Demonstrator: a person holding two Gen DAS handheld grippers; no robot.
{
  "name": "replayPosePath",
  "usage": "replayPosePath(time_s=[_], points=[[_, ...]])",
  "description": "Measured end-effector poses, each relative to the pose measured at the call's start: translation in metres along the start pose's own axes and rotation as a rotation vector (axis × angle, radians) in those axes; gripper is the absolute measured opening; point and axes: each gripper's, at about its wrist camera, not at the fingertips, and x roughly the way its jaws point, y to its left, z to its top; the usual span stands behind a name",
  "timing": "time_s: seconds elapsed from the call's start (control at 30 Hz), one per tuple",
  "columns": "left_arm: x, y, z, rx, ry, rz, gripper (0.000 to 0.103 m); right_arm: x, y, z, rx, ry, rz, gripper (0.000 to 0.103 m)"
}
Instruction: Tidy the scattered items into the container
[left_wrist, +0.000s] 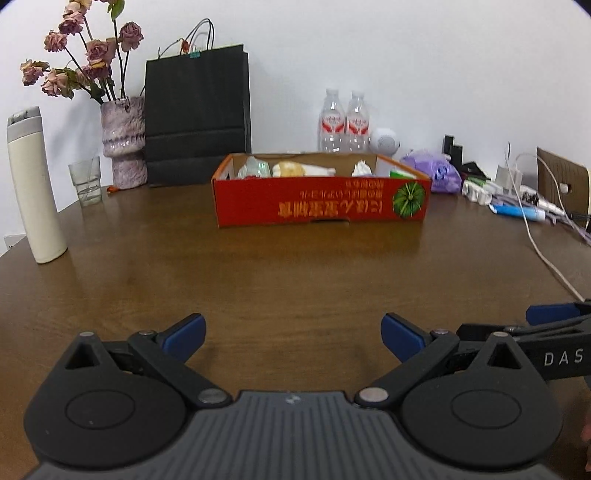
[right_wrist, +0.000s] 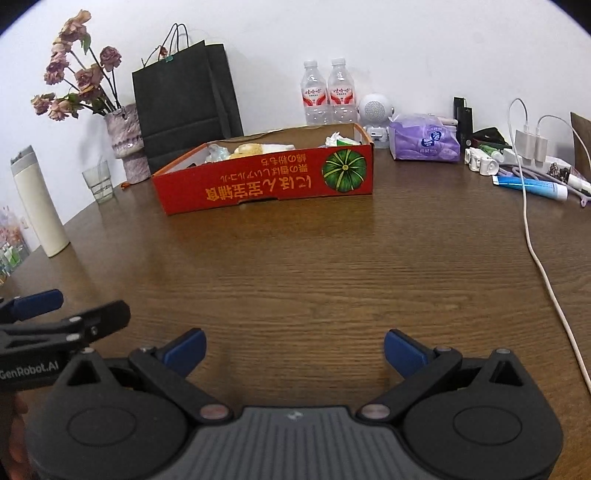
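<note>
A red cardboard box (left_wrist: 321, 203) with a green pumpkin picture stands on the brown wooden table, far ahead of both grippers; it also shows in the right wrist view (right_wrist: 266, 184). Inside it lie crumpled wrappers, a yellowish item (left_wrist: 288, 169) and white tissue (left_wrist: 361, 168). My left gripper (left_wrist: 293, 338) is open and empty, low over the near table. My right gripper (right_wrist: 294, 352) is open and empty beside it. Each gripper's blue finger shows at the edge of the other's view.
A white flask (left_wrist: 33, 184), a glass (left_wrist: 85, 181), a vase of dried roses (left_wrist: 123, 142) and a black paper bag (left_wrist: 197, 122) stand at the back left. Two water bottles (right_wrist: 328, 94), a purple tissue pack (right_wrist: 424, 138), a blue tube (right_wrist: 532, 186) and a white cable (right_wrist: 535, 251) are at the right.
</note>
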Motion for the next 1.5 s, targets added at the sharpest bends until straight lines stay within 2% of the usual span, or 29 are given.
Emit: replayPosePath(time_s=[0.2,0.5,0.73,1.2,1.37,1.5], points=[[0.004,0.007,-0.008,-0.052,0.063,0.021,0.103,0.005,-0.001,-0.004,-0.003,0.01,-0.027,0.103],[0.021,0.011,-0.002,-0.044,0.105,0.041,0.103,0.022,0.005,0.005,-0.039,0.028,-0.051,0.103],[0.043,0.018,0.003,-0.08,0.155,0.046,0.103,0.038,0.007,0.015,-0.046,0.032,-0.068,0.103],[0.053,0.003,0.008,0.017,0.148,0.096,0.103,0.049,0.009,0.019,-0.08,0.041,-0.103,0.103],[0.057,0.013,0.009,-0.041,0.166,0.042,0.103,0.049,0.009,0.019,-0.08,0.041,-0.104,0.103],[0.057,0.013,0.008,-0.036,0.167,0.046,0.103,0.049,0.009,0.018,-0.076,0.04,-0.109,0.103]])
